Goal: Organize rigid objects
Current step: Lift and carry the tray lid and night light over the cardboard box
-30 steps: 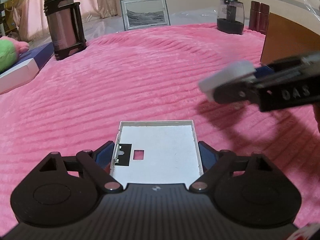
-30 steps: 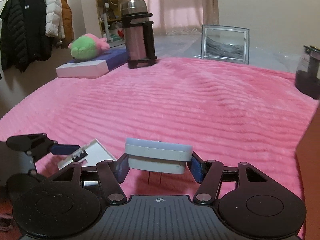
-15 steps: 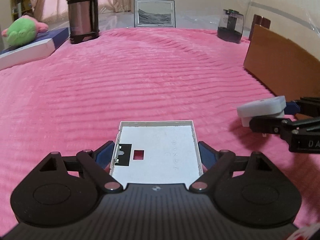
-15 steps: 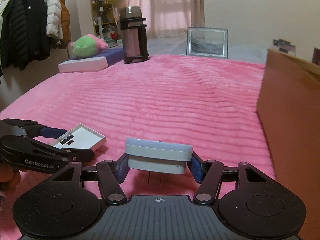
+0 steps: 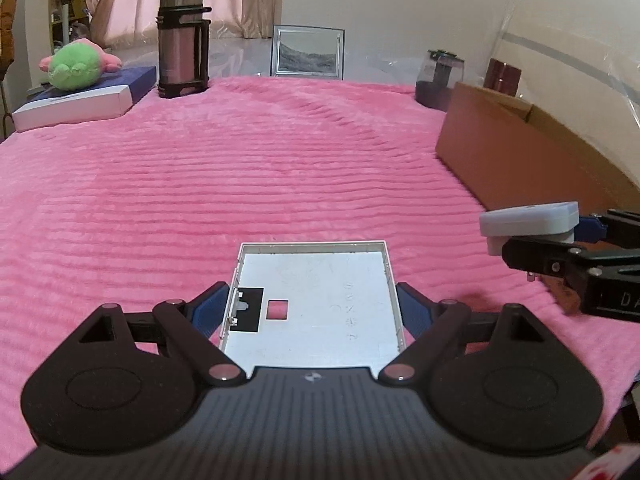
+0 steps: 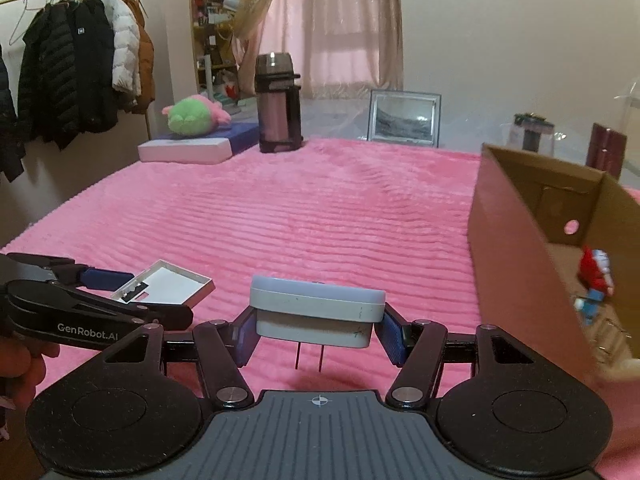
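My left gripper [image 5: 314,308] is shut on a flat white square tray-like cover [image 5: 316,312], held level above the pink blanket; it also shows in the right wrist view [image 6: 164,286] at lower left. My right gripper [image 6: 318,330] is shut on a grey-white plug adapter [image 6: 316,310] with two prongs pointing down; it shows in the left wrist view [image 5: 528,226] at right. An open brown cardboard box [image 6: 516,256] stands just right of the right gripper, with a small red, white and blue figure [image 6: 596,276] inside.
A pink ribbed blanket [image 6: 320,216] covers the bed. At its far edge stand a steel thermos [image 6: 278,104], a framed picture [image 6: 404,118], a dark jar [image 5: 438,78] and a green plush [image 6: 192,116] on a flat box. Coats hang at left [image 6: 68,68].
Both grippers have pulled back and turned toward the cardboard box, which now shows its open inside in the right wrist view. Both keep their hold.
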Available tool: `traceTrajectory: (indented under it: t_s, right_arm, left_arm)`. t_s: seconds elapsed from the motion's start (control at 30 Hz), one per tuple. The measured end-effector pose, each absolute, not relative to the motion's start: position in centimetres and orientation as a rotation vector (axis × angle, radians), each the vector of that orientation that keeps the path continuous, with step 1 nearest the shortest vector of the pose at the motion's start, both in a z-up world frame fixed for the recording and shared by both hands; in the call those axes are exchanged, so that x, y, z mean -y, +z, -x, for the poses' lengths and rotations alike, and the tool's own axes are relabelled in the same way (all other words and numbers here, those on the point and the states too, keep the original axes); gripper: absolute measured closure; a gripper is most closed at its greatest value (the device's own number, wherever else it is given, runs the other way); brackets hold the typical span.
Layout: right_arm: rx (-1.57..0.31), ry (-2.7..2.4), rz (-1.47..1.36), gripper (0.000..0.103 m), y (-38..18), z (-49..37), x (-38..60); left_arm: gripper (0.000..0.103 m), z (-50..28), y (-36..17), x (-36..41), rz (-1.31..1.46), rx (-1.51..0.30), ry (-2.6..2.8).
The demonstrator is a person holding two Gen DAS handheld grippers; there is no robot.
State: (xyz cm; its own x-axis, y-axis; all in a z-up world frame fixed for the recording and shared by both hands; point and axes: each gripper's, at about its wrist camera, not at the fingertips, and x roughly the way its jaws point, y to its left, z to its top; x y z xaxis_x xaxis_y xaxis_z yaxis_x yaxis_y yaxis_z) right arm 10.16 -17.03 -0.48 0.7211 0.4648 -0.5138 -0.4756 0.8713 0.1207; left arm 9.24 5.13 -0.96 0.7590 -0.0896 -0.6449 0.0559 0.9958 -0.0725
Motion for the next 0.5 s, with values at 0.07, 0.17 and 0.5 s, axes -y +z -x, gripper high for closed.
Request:
traceTrajectory:
  t_s: [0.07, 0.17, 0.5]
  right_arm:
    - [-0.552, 0.518, 0.021, 0.045, 0.3, -8.9, 17.8]
    - [-0.534, 0.513, 0.019, 0.045, 1.4, -7.3, 18.9]
    - [-0.482, 0.489, 0.019, 0.045, 3.9, -3.1, 22.7]
  left_arm:
    - [0.018, -8.0, -0.2, -4.5, 0.056, -0.697, -0.077]
    - [0.018, -6.4, 0.9, -3.4, 0.06, -0.685, -0.08]
    - [0.018, -2.8, 3.5, 0.7, 0.054, -0.652, -0.117]
